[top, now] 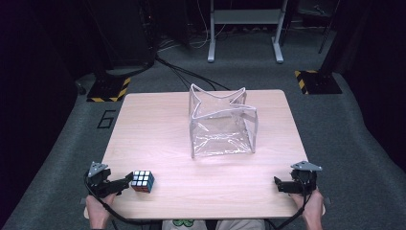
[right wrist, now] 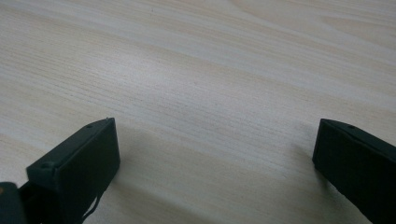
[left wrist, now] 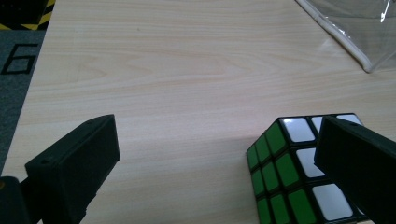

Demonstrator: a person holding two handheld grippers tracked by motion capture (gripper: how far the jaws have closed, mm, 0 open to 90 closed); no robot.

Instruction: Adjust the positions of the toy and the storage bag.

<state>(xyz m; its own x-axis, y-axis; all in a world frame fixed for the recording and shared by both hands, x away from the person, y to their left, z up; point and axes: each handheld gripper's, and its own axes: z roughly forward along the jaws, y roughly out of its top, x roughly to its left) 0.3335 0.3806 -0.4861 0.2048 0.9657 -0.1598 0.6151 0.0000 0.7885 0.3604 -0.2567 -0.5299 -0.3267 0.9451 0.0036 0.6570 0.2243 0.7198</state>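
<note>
A puzzle cube [top: 142, 180] sits near the front left corner of the counter [top: 163, 129], just beside your left gripper [top: 125, 182]. It is a three-by-three cube with black edges; its top face is white and the side facing the left gripper view's camera is green. In the left gripper view the cube [left wrist: 289, 177] lies low on the right, and one black jaw covers part of its white face; you cannot tell from here whether that jaw touches it. The bottom edge of that view cuts the cube off. Your left gripper [left wrist: 219, 172] stands with its jaws spread wide, holding nothing.

Toward the middle of the counter, well apart from the cube, stands a clear plastic pouch [top: 221, 123] with pale trim along its seams. It is boxy, crinkled and glossy, its top open in a star-like shape, and nothing shows inside it. A corner of the pouch [left wrist: 359, 32] shows at the top right of the left gripper view.

Your right gripper [top: 281, 184] rests near the front right edge, jaws apart over bare wood [right wrist: 217, 154].

The counter is pale wood grain, smooth and matte.
</note>
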